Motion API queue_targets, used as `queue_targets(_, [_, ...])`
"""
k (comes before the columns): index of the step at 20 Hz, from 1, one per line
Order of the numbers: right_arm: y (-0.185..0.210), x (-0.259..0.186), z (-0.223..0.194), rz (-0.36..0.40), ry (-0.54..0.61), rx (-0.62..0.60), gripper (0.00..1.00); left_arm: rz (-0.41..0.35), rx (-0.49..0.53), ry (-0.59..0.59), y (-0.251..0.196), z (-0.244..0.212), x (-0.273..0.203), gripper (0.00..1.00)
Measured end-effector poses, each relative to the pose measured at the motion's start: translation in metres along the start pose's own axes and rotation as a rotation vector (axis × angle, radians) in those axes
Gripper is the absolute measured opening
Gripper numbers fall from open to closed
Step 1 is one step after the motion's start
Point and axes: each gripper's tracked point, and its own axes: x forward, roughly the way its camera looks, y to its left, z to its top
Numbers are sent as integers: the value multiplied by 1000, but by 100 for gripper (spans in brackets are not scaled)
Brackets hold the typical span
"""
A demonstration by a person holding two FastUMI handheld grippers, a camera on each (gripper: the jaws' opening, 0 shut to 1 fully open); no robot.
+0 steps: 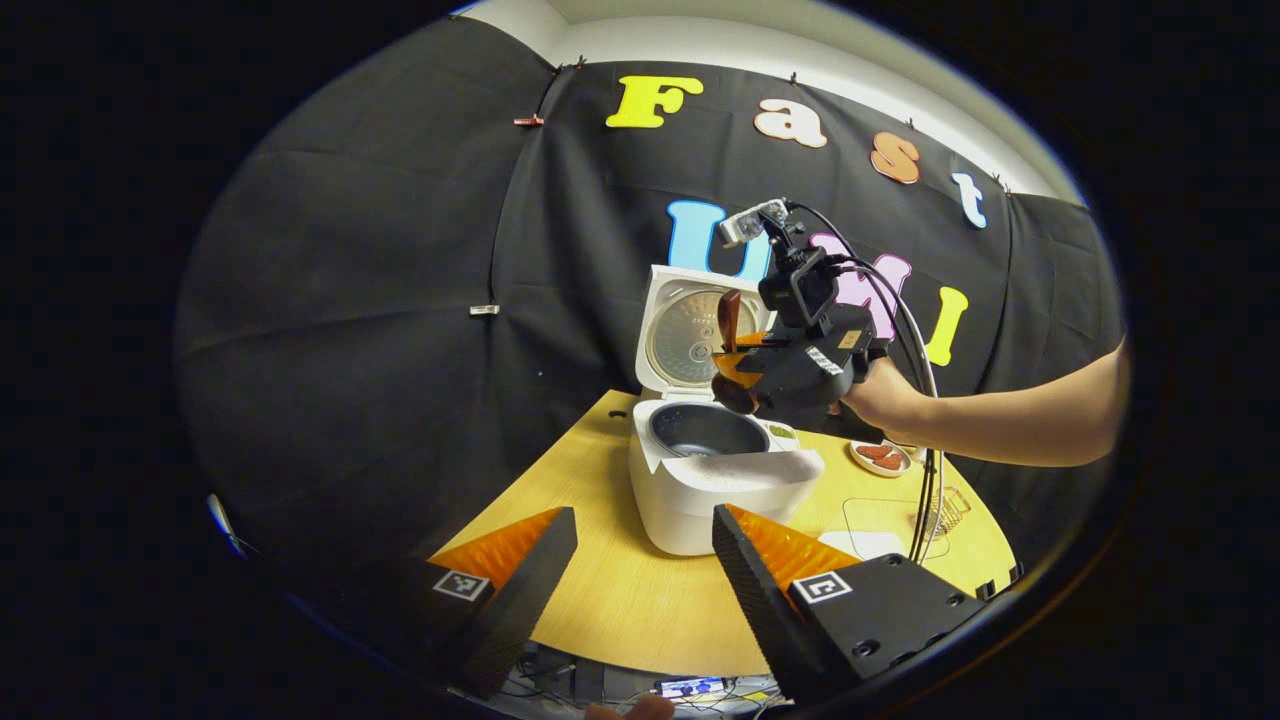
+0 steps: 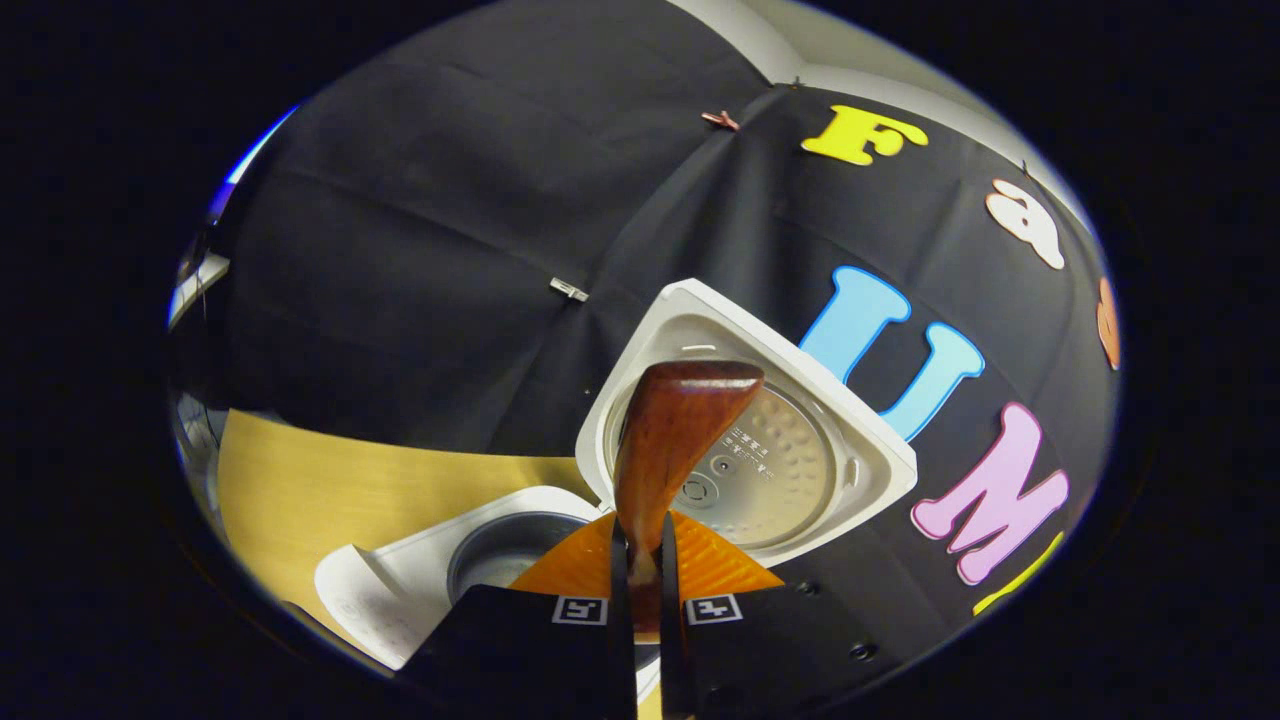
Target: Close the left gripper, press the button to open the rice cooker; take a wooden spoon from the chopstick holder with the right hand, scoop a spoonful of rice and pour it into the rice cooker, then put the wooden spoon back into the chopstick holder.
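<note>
Right gripper (image 2: 640, 560) clenched on brown wooden spoon (image 2: 675, 440), open white rice cooker (image 1: 715, 480) at seven o'clock; left gripper (image 1: 640, 560) released.

The left gripper view looks from low and farther back, across the round yellow wooden table (image 1: 620, 590). The right gripper view sits close and tilts upward. Both see the white rice cooker with its lid open (image 1: 705, 470) (image 2: 760, 440).
</note>
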Motion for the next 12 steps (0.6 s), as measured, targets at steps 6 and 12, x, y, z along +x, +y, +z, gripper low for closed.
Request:
queue_targets(6, [0, -3, -3, 10, 6, 0, 14, 5, -15, 2, 1, -2, 0, 94])
queue_targets(12, [-15, -5, -8, 6, 27, 324, 14, 15, -18, 8, 0, -4, -3, 95])
